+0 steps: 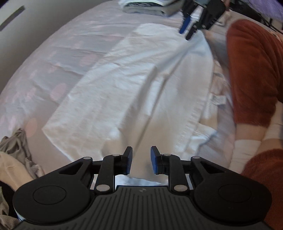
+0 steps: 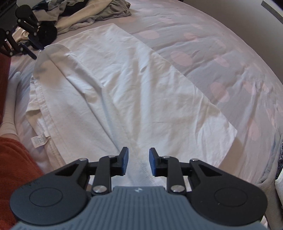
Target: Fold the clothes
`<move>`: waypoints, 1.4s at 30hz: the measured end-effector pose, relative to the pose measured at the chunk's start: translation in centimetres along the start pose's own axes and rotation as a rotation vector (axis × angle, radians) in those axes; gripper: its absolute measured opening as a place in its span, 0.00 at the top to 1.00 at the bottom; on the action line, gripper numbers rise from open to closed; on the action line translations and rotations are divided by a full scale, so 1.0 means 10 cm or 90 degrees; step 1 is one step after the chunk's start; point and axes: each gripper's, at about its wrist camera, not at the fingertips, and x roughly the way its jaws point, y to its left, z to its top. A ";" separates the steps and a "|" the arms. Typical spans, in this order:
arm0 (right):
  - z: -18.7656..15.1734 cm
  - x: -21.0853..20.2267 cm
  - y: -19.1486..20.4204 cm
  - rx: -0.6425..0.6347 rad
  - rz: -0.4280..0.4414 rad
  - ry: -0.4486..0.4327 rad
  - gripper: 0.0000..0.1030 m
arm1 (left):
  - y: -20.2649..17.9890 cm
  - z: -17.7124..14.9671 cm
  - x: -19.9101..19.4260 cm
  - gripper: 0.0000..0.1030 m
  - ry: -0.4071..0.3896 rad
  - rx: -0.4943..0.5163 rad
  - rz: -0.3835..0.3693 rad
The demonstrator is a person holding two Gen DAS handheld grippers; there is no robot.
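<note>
A white garment (image 1: 134, 85) lies spread flat and lengthwise on the bed, with a stitched hem and a care label (image 1: 218, 99) along its right side. My left gripper (image 1: 141, 161) hovers low over one end of it, open, with cloth showing between the fingers but not pinched. My right gripper (image 2: 138, 163) is open over the opposite end, where a stitched seam (image 2: 143, 168) runs through the gap between its fingers. Each gripper shows in the other's view: the right gripper (image 1: 186, 32) at the far end, the left gripper (image 2: 38, 52) at the upper left.
The bed sheet (image 2: 203, 58) is pale with pink dots. A heap of unfolded beige and grey clothes (image 2: 99, 14) lies past the left gripper. A folded stack (image 1: 146, 8) sits at the far end near the right gripper. A person in a rust-red sweater (image 1: 253, 70) sits alongside the garment.
</note>
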 end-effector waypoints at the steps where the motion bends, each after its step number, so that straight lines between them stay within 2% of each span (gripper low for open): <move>1: -0.01 0.02 -0.04 0.006 -0.002 0.004 0.72 | 0.09 0.02 0.03 0.78 0.002 -0.015 0.007; 5: -0.05 0.12 -0.21 0.031 -0.009 0.022 0.69 | 0.36 0.10 0.18 0.78 0.022 -0.061 0.019; 7: -0.08 0.14 -0.27 0.036 -0.005 0.038 0.60 | 0.39 0.10 0.30 0.77 0.053 -0.061 0.010; 11: -0.21 0.14 -0.36 0.040 0.017 0.076 0.60 | 0.39 0.05 0.48 0.78 0.103 -0.053 -0.010; 13: -0.29 0.09 -0.36 0.042 0.037 0.085 0.63 | 0.37 0.00 0.45 0.89 0.105 -0.052 -0.024; 15: -0.38 0.03 -0.35 0.044 0.059 0.092 0.66 | 0.34 -0.05 0.39 0.93 0.104 -0.041 -0.031; 17: -0.48 -0.02 -0.33 0.044 0.074 0.100 0.80 | 0.30 -0.10 0.32 0.96 0.101 -0.024 -0.032; 18: -0.53 -0.06 -0.31 0.041 0.078 0.103 0.91 | 0.27 -0.12 0.29 0.97 0.102 -0.015 -0.033; 19: -0.58 -0.09 -0.29 0.042 0.080 0.103 0.93 | 0.23 -0.14 0.26 0.97 0.104 -0.003 -0.034; 27: -0.86 -0.23 -0.21 0.058 0.084 0.110 0.96 | -0.10 -0.32 0.15 1.00 0.150 0.095 -0.029; 32: -0.91 -0.21 -0.22 0.079 0.077 0.111 0.97 | -0.17 -0.43 0.18 1.00 0.173 0.106 -0.023; 38: -0.86 -0.16 -0.26 0.103 0.085 0.154 0.93 | -0.15 -0.48 0.18 1.00 0.188 0.088 -0.019; 40: -0.83 -0.21 -0.24 0.089 0.080 0.149 0.92 | -0.15 -0.46 0.15 1.00 0.191 0.089 -0.018; 42: -0.79 -0.31 -0.21 0.088 0.071 0.120 0.90 | -0.15 -0.44 0.08 1.00 0.183 0.086 -0.015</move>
